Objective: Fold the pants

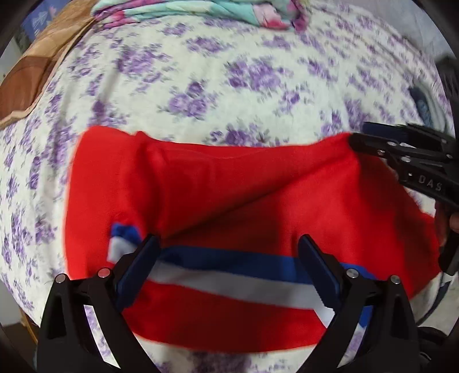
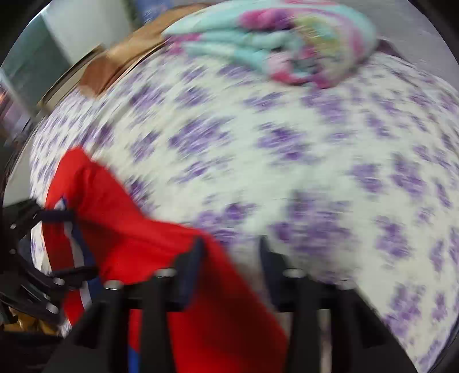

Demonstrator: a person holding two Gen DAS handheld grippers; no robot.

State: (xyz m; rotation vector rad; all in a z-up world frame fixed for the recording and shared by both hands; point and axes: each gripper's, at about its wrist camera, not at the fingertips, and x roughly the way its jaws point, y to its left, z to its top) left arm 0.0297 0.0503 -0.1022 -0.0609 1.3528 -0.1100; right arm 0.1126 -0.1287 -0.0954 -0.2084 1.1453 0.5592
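Red pants (image 1: 229, 186) with a blue and white side stripe (image 1: 229, 275) lie on the purple-flowered bed sheet (image 1: 200, 86), partly folded with a diagonal crease. My left gripper (image 1: 229, 244) hangs over the stripe, open wide, with cloth below it and nothing pinched. My right gripper (image 1: 370, 137) is at the pants' far right corner. In the blurred right wrist view my right gripper (image 2: 231, 249) stands open. The corner of the pants (image 2: 143, 244) lies against its left finger, and sheet shows in the rest of the gap. The left gripper (image 2: 66, 244) appears there at the left edge.
A folded pastel quilt (image 1: 200, 11) (image 2: 272, 43) lies at the far end of the bed. A brown patterned cloth (image 1: 37, 66) covers the far left corner. A dark object (image 1: 421, 106) sits at the right edge. The bed's edge drops off at the lower left.
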